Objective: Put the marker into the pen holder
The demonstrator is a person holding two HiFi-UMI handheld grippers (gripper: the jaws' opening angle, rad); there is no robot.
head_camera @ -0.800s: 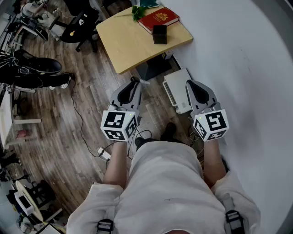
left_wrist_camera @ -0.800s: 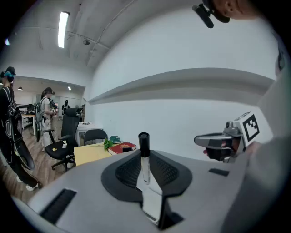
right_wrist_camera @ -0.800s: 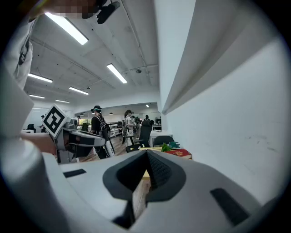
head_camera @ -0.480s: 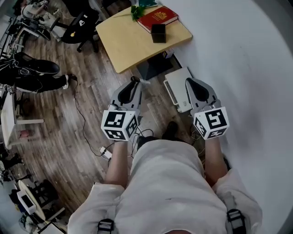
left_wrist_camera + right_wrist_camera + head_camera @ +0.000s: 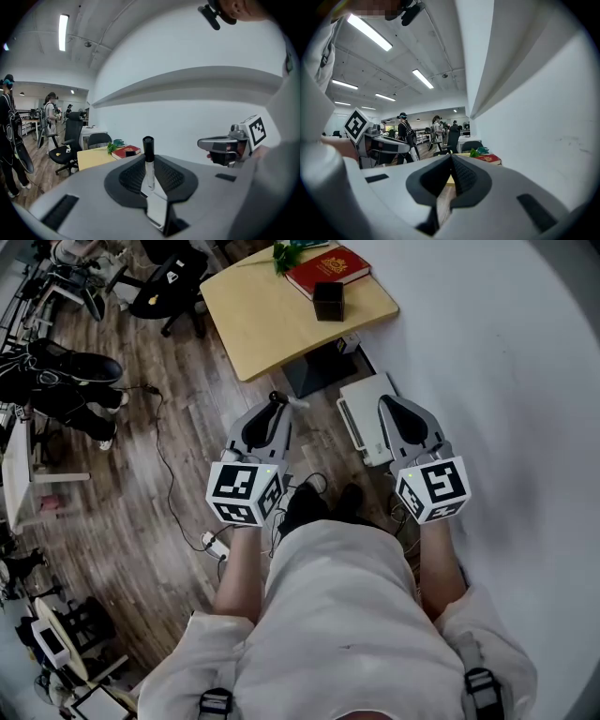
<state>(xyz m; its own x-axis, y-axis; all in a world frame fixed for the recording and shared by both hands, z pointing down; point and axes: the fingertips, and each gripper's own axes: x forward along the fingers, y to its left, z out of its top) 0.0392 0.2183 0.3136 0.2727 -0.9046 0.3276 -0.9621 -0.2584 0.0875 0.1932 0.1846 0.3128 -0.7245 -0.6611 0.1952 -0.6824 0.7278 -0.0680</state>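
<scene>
My left gripper is held at waist height over the wooden floor, shut on the marker. The marker has a black cap and a clear body and stands upright between the jaws. My right gripper is level with it on the right, jaws closed together with nothing between them. The black pen holder stands on the light wooden table ahead, in front of a red book. Both grippers are well short of the table.
A white box lies on the floor by the wall, just ahead of my right gripper. Cables and a power strip trail on the floor at left. An office chair and a person in black are further left.
The view has crept forward a little and a shoe now shows below the grippers. Both grippers keep the same pose, the marker still held in the left one.
</scene>
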